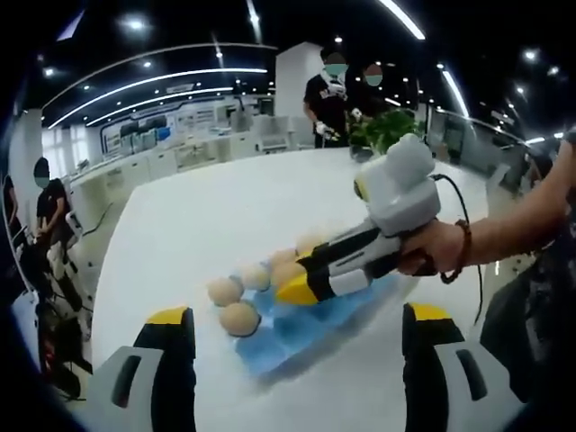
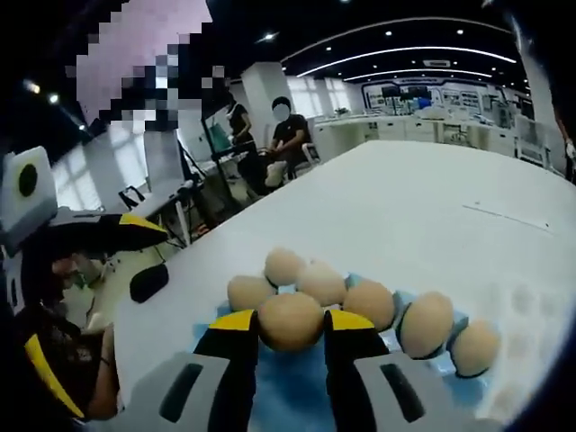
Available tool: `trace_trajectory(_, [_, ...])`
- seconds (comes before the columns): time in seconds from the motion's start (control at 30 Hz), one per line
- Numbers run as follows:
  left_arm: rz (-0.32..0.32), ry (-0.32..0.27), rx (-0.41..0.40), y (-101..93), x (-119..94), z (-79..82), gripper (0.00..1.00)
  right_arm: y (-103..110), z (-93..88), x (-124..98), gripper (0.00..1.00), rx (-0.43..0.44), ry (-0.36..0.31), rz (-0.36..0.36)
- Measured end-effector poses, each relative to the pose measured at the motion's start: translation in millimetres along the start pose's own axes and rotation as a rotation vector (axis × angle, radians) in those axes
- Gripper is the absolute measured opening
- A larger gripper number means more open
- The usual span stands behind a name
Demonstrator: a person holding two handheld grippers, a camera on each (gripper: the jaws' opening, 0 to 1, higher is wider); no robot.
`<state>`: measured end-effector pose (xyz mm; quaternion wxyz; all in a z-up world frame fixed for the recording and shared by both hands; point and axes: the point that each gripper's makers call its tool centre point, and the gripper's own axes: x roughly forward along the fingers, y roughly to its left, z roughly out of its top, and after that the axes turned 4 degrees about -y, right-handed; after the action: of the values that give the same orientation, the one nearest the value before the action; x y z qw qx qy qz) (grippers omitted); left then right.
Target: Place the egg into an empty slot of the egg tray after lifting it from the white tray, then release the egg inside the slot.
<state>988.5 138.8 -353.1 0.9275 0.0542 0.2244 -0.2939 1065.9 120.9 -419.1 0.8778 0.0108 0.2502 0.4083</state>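
Note:
A blue egg tray (image 2: 297, 396) lies on the white table (image 2: 432, 216) with several tan eggs (image 2: 423, 324) in its slots. My right gripper (image 2: 291, 317) is shut on one egg (image 2: 290, 321), held just above the tray's near end. In the left gripper view the same right gripper (image 1: 292, 274) reaches in from the right over the egg tray (image 1: 297, 337), its tips among the eggs (image 1: 239, 318). My left gripper (image 1: 297, 319) hangs wide open short of the tray, with nothing between its jaws.
A hand (image 1: 432, 252) with a bead bracelet holds the right gripper. People stand and sit beyond the table's far edges. A green plant (image 1: 387, 130) is at the far end. A dark object (image 2: 148, 281) lies near the table's left edge.

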Motion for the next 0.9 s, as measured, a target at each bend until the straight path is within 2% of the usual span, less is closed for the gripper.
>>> trace_trajectory(0.2, [-0.004, 0.003, 0.001, 1.0, 0, -1.5, 0.97, 5, -0.6, 5, 0.29, -0.038, 0.012, 0.028])
trace_trajectory(0.23, [-0.003, 0.003, 0.000, 1.2, 0, -1.7, 0.97, 3, -1.6, 5, 0.29, -0.097, 0.030, 0.028])
trace_trajectory(0.57, [0.001, 0.001, -0.006, 1.3, -2, -2.9, 0.97, 10, -6.4, 11, 0.30, -0.324, 0.108, 0.047])
trace_trajectory(0.9, [0.024, -0.019, -0.024, 6.2, -6, -2.5, 0.98, 7, -6.6, 11, 0.29, -0.331, 0.134, 0.059])
